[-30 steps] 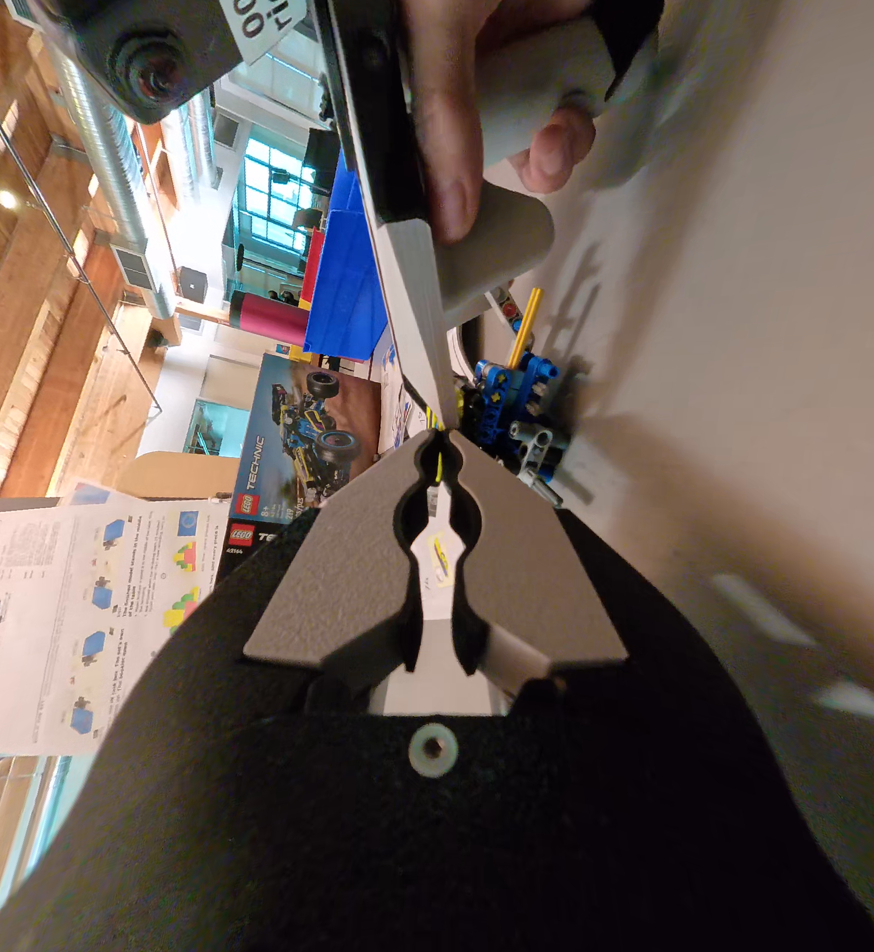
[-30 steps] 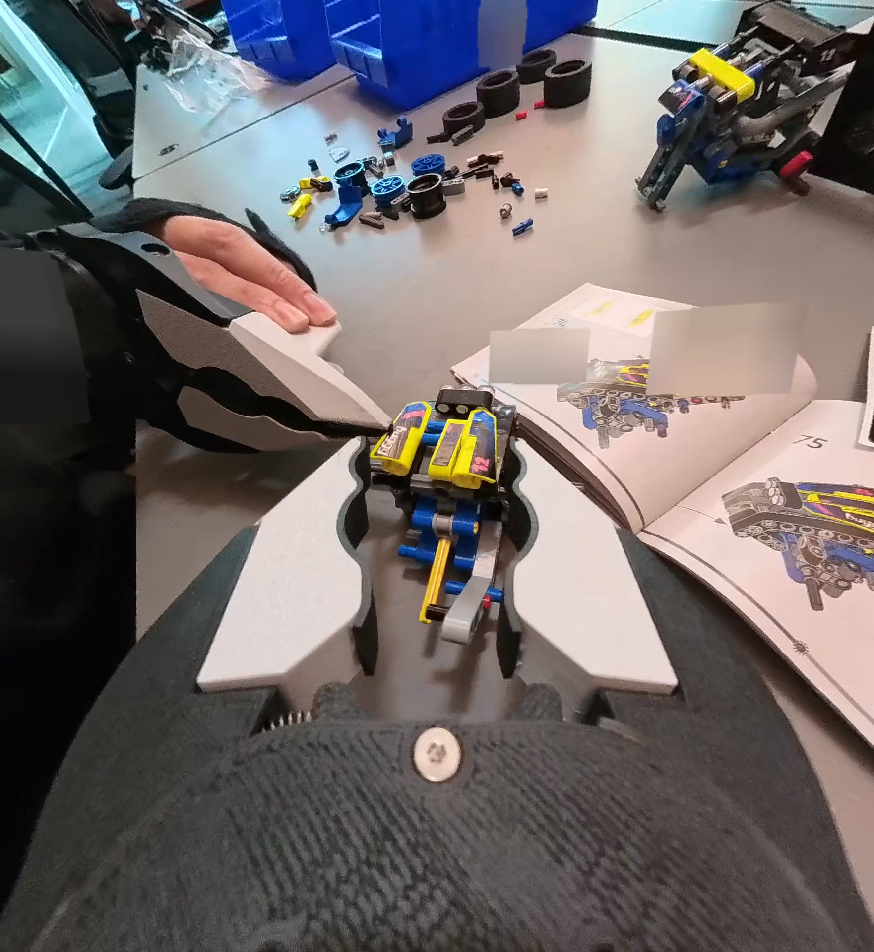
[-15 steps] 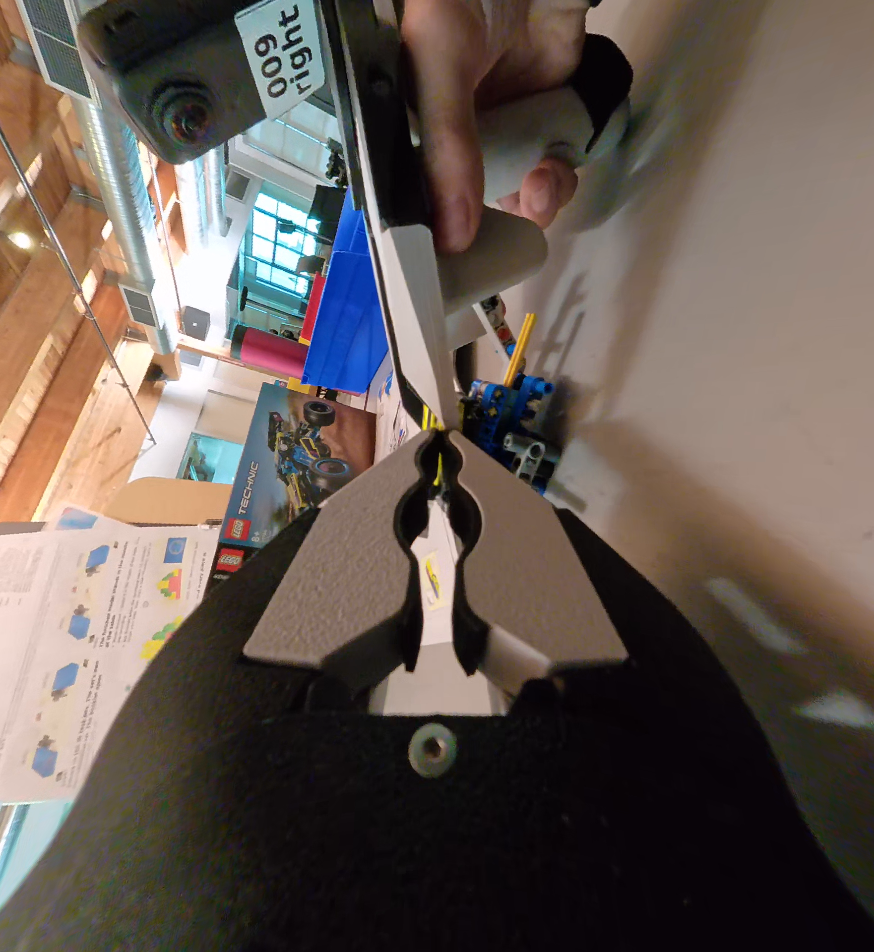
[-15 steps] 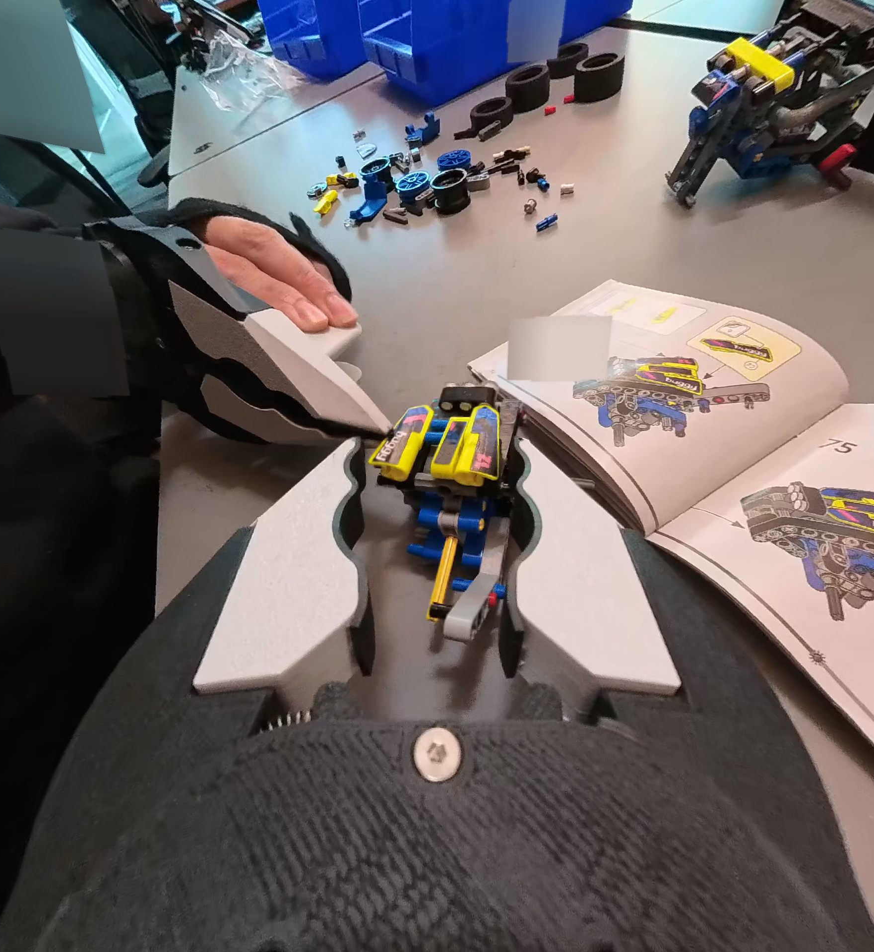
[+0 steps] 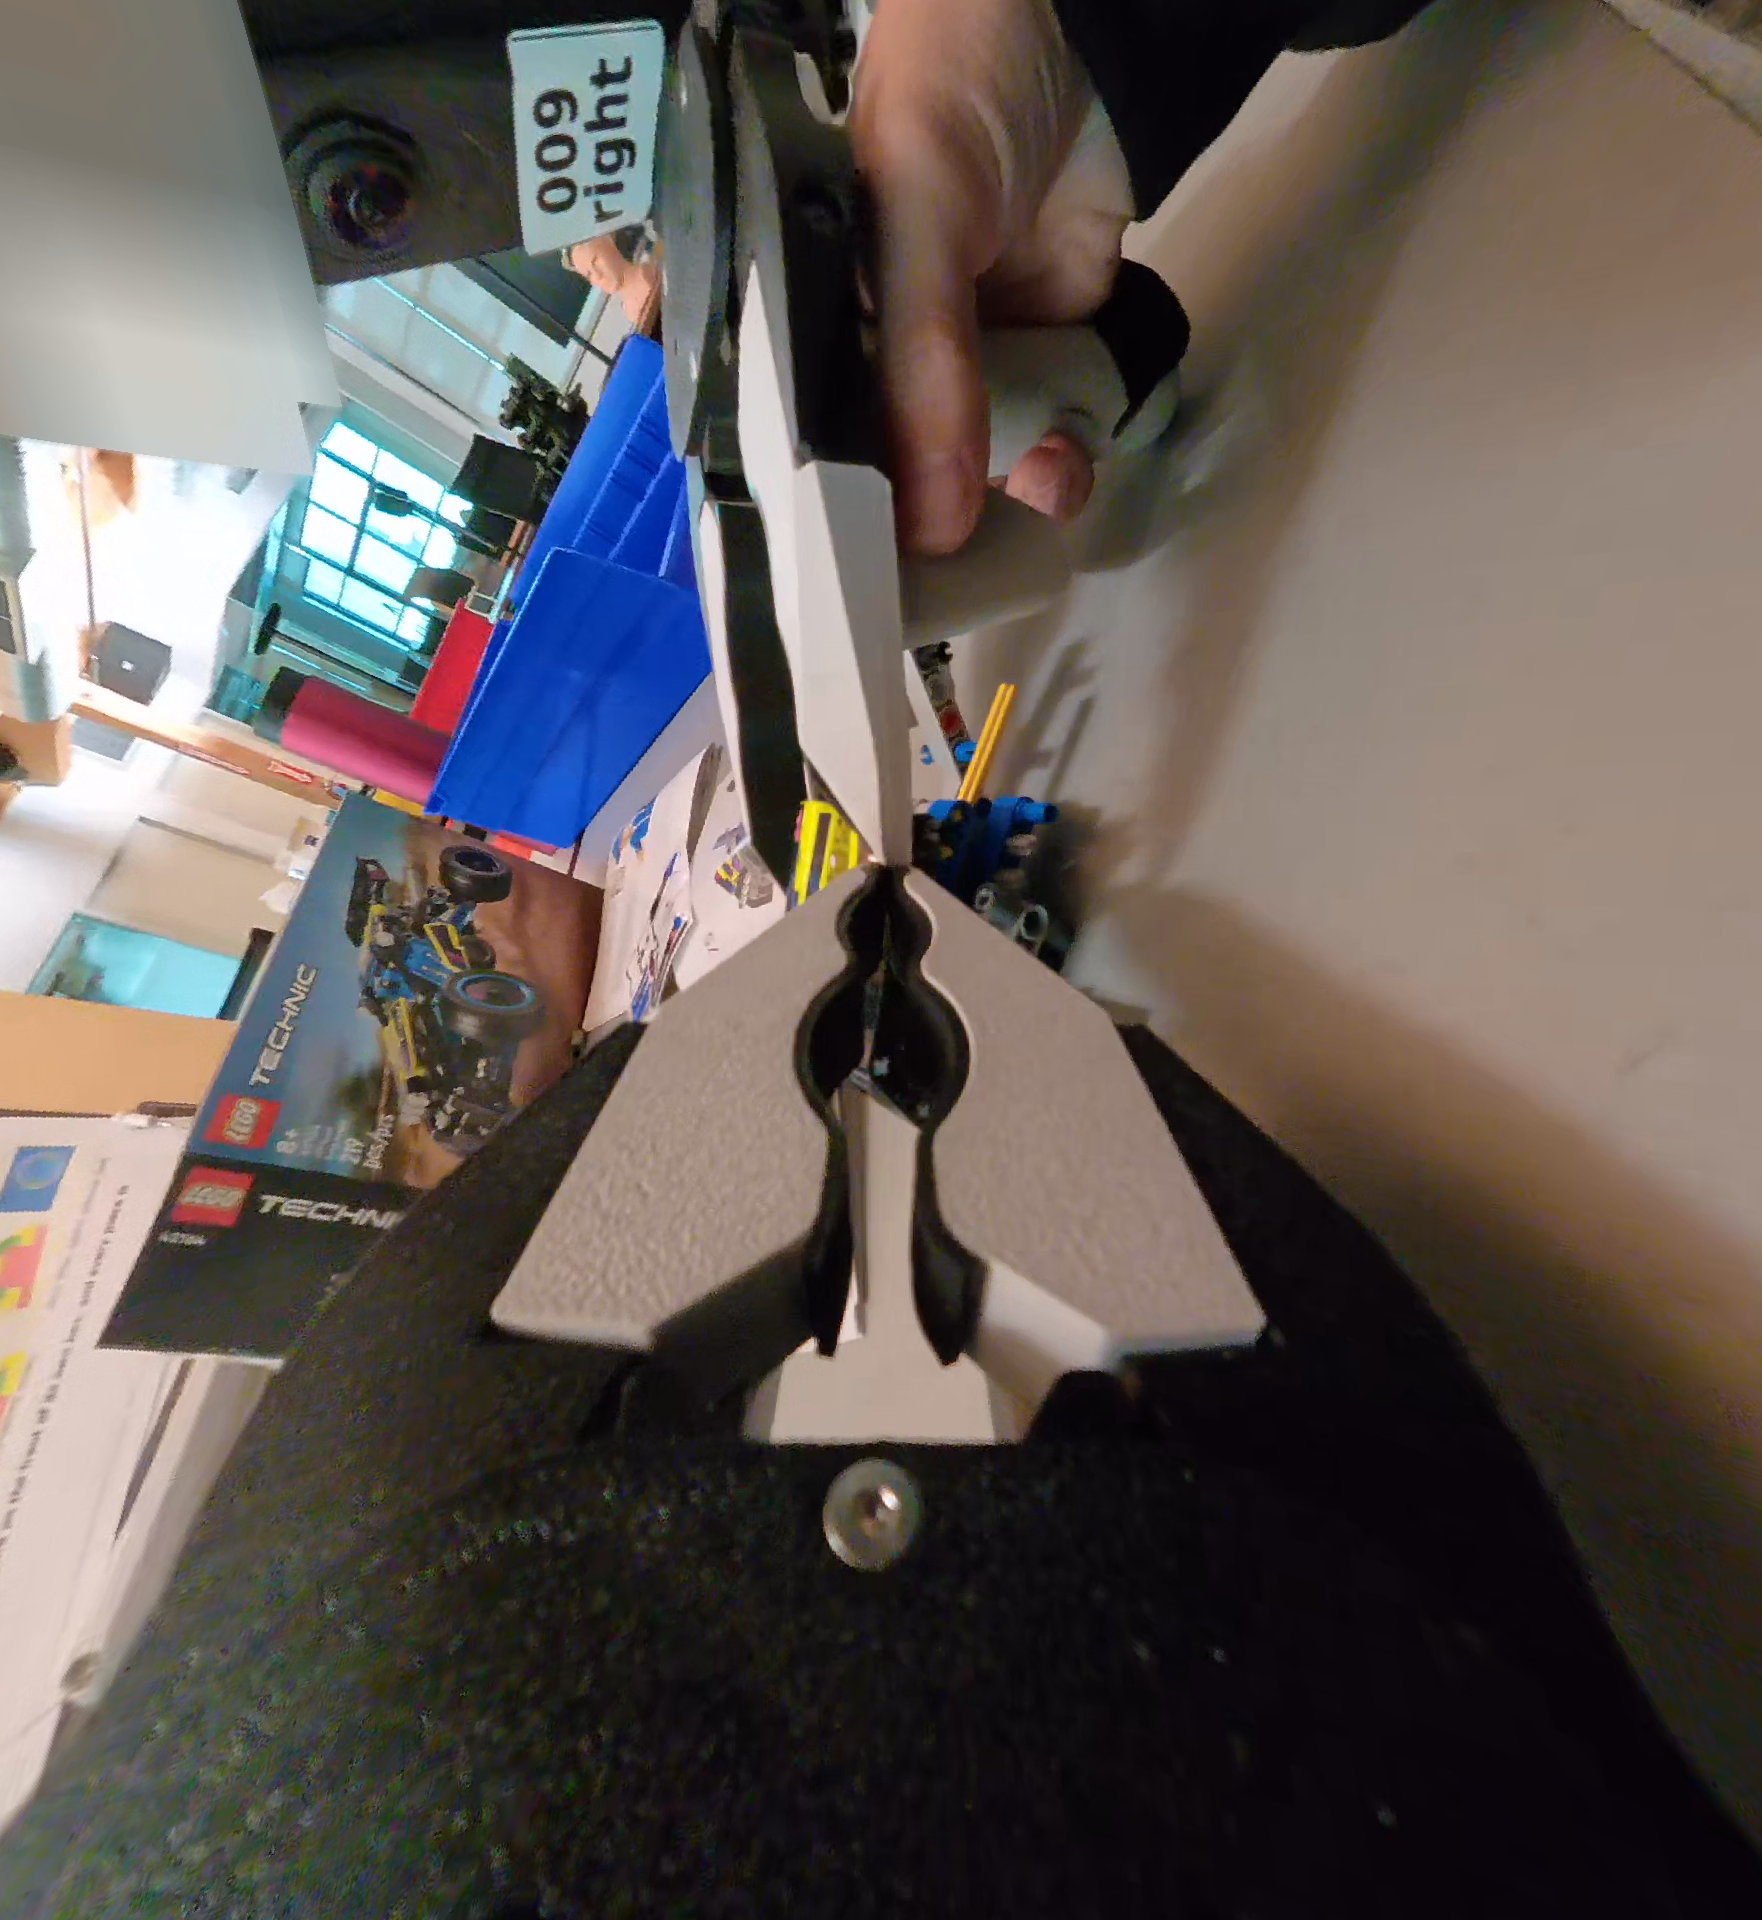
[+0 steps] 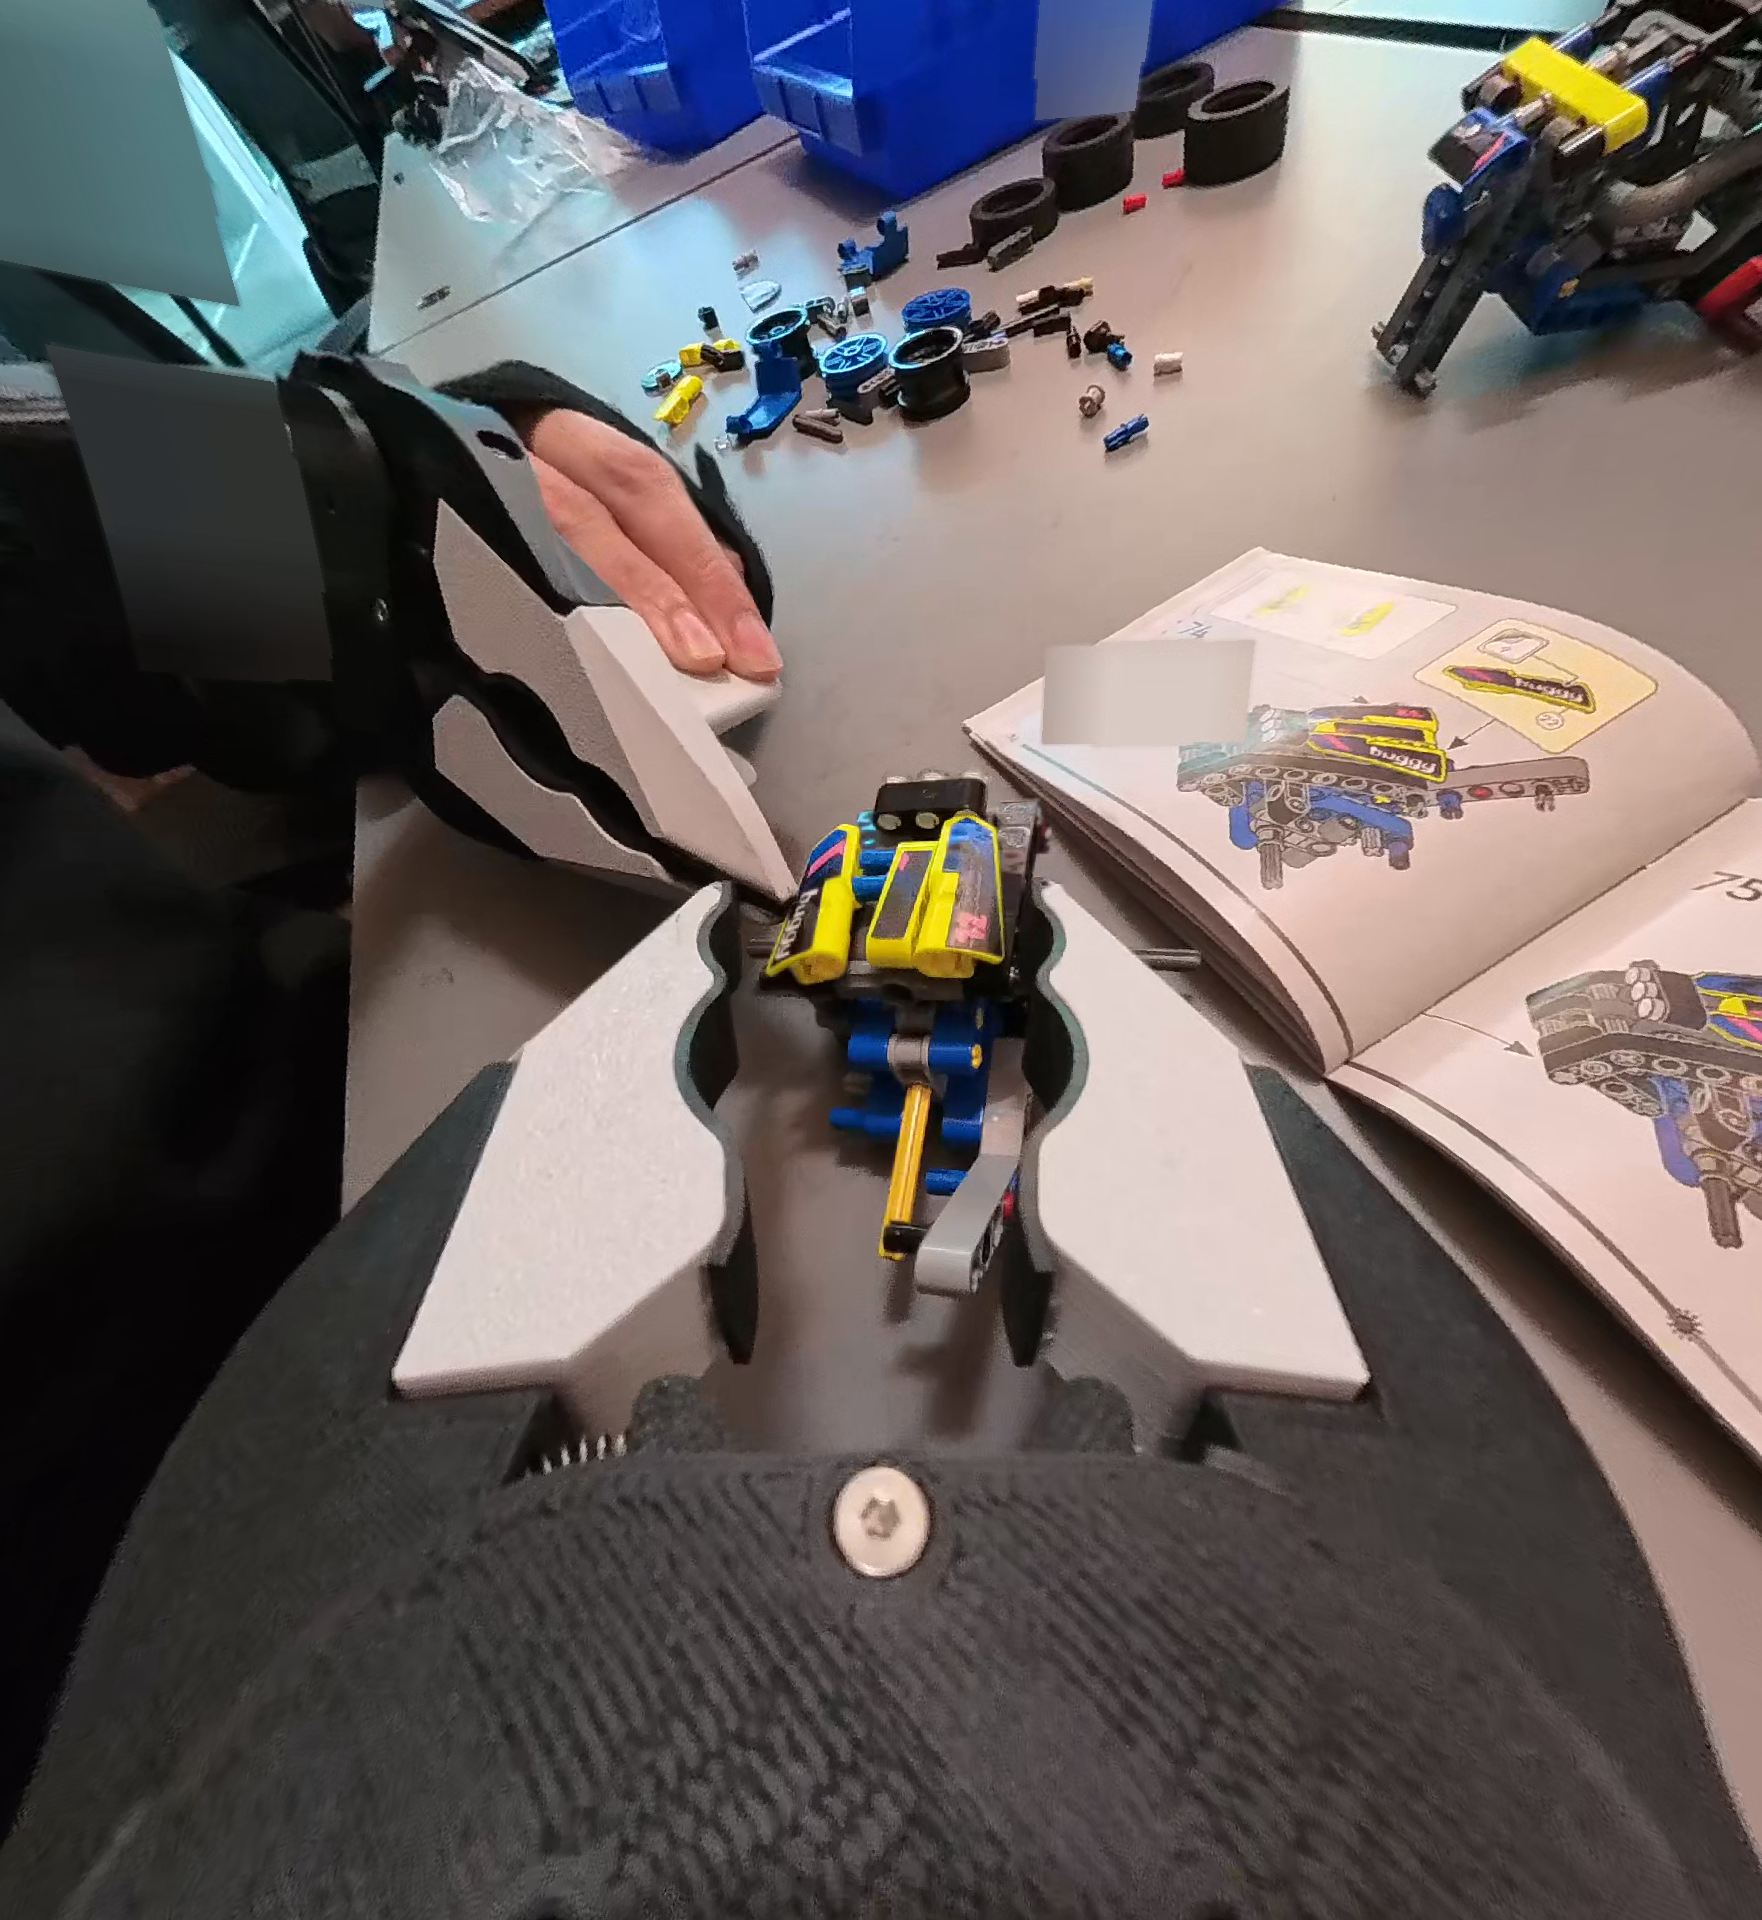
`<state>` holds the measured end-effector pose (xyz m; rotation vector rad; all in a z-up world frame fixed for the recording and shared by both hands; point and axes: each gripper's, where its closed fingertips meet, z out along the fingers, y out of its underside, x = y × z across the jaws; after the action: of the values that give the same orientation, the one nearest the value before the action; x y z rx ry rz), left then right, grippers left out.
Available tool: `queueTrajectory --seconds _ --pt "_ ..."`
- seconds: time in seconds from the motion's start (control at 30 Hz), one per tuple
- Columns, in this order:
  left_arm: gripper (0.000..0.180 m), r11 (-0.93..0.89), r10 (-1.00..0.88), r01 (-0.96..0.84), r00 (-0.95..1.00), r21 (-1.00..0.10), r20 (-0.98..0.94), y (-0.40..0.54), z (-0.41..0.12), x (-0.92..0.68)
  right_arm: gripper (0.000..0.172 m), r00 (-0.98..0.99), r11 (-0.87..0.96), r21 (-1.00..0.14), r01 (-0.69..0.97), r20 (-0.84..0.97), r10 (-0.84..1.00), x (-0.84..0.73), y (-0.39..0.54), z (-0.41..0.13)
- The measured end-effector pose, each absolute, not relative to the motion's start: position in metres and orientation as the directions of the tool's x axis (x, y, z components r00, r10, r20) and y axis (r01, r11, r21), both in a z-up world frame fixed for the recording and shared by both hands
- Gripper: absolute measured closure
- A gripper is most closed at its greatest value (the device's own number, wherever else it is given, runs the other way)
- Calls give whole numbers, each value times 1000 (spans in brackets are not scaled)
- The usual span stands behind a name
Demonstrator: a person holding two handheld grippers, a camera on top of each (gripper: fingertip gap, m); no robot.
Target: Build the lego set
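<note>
A: State the position of the right gripper (image 6: 882, 925).

B: Its jaws stand apart and clamp the blue-and-yellow brick assembly (image 6: 908, 935), one pad on each flank. The assembly's long axis runs along the fingers, yellow axle (image 6: 903, 1169) pointing back toward the wrist.

A: And the left gripper (image 6: 768, 888)?

B: Jaws fully together, nothing visible between them. Its tip comes in from the left and meets the assembly's left yellow panel (image 6: 815, 914).

A: Counts?

B: One open instruction booklet (image 6: 1376, 831) toward the table's right edge; one larger part-built model (image 6: 1583, 177) at the far right corner; four loose black tyres (image 6: 1095, 145) near the far edge.
</note>
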<state>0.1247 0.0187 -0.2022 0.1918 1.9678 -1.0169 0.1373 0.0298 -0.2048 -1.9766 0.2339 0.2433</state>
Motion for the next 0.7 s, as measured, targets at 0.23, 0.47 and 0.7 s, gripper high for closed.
queueTrajectory --seconds 0.23,0.47,0.7 --pt "180 638 -243 479 -618 -603 -748 17 -202 124 128 967 -409 -877 -252 -249 -61 141 26 -206" --pt "179 592 -273 433 -686 -680 -674 18 -201 124 116 993 -450 -887 -101 -114 3 132 27 -210" --pt "180 542 -237 455 -724 -706 -648 17 -198 122 120 998 -470 -882 -18 -41 37 132 27 -213"
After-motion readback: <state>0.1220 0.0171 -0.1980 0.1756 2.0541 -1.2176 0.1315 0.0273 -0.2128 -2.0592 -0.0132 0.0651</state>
